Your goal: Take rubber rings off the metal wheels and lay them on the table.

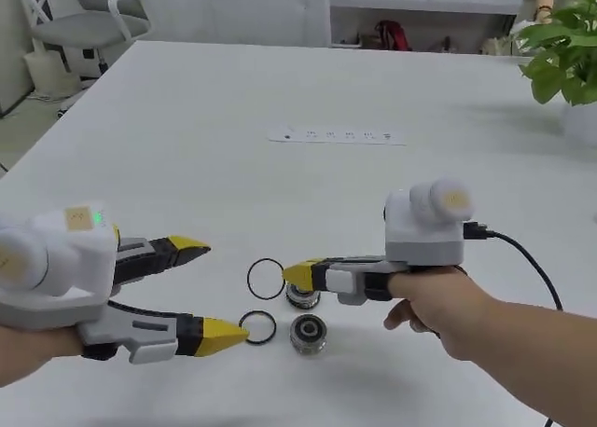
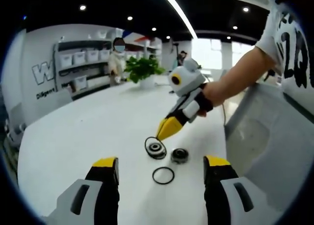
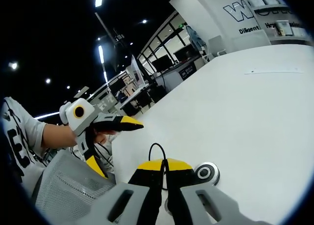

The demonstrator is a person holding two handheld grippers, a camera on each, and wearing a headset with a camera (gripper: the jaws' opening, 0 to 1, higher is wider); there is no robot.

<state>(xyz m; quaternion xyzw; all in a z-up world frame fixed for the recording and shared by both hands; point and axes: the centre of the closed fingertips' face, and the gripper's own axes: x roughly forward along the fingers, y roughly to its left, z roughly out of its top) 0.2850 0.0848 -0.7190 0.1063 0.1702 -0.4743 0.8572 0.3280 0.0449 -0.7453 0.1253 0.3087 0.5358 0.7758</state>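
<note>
My right gripper [image 1: 291,275] [image 3: 165,165] is shut on a black rubber ring [image 1: 250,279] [image 3: 156,149], which sticks out from its yellow tips just left of one metal wheel [image 1: 303,298]. A second metal wheel [image 1: 309,334] [image 3: 206,172] stands nearer on the white table [image 1: 280,185]. Another rubber ring [image 1: 274,327] [image 2: 163,175] lies flat beside the wheels. My left gripper [image 1: 219,293] [image 2: 161,163] is open to the left of them, its jaws wide apart and holding nothing. In the left gripper view the right gripper [image 2: 166,130] points down at the far wheel [image 2: 156,148].
A flat white socket strip [image 1: 336,135] lies mid-table beyond the work. A potted plant [image 1: 564,54] stands at the far right corner and an office chair [image 1: 84,17] at the far left. A black cable [image 1: 522,254] trails from the right gripper.
</note>
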